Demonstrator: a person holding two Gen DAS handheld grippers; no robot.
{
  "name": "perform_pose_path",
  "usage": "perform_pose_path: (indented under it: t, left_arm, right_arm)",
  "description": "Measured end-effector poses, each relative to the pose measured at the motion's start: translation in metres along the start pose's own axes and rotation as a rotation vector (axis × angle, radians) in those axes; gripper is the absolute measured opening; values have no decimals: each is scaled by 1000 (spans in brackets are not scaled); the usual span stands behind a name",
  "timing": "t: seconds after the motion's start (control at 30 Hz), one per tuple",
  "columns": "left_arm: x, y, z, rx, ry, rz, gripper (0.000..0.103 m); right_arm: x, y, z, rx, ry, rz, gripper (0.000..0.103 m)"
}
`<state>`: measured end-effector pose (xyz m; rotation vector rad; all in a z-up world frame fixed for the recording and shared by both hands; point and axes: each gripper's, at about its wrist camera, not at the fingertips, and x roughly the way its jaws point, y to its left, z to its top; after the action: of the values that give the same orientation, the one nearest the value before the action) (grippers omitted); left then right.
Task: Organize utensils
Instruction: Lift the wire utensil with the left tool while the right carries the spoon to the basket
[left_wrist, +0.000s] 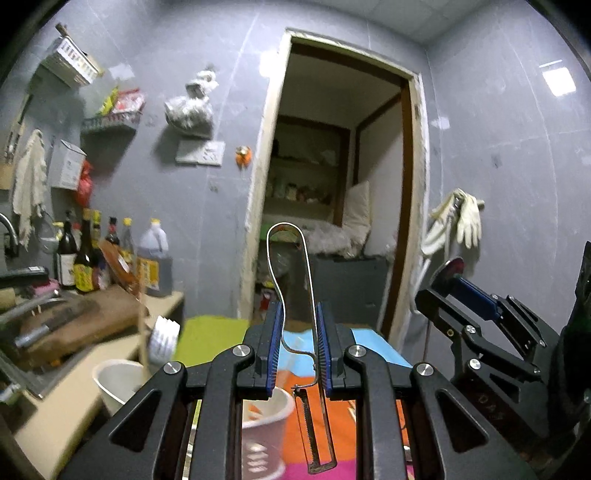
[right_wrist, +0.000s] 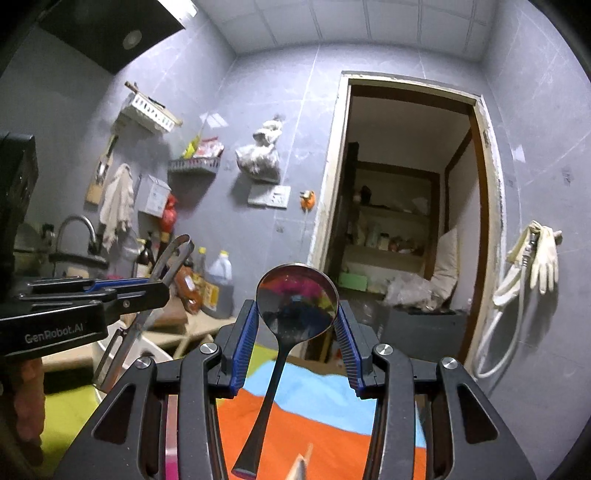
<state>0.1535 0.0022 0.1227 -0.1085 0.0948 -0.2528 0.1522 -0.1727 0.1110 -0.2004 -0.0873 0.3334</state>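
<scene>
Between the blue ribbed pads of the left gripper (left_wrist: 298, 350), in the left wrist view, a thin steel peeler with a looped wire handle (left_wrist: 291, 280) is clamped at its narrow mid-section, the jaws drawn close on it. Its loop stands up above the pads and its serrated blade frame hangs below, over a white plastic cup (left_wrist: 264, 424) on the colourful cloth. It is judged light, springy and slick, and is best gripped across both wires, clear of the blade.

Held in the right gripper (right_wrist: 297, 332), in the right wrist view, is a dark polished metal spoon (right_wrist: 291, 314): the jaws stand moderately apart, pressing the sides of its bowl, the handle hanging down toward the near edge. It is judged stiff, smooth and liable to pivot, so the neck would give a surer hold.
</scene>
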Motion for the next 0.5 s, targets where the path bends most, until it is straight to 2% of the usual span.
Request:
perform_pose_path:
  t: [0.23,0.5]
  left_arm:
    - [-9,56,29,-41,-75,58,16]
    - [-2,124,34,-150,-98,135,16]
  right_arm:
    - [22,21,28,56,-44,77,40]
    - [55,43,40,137,-35,155,40]
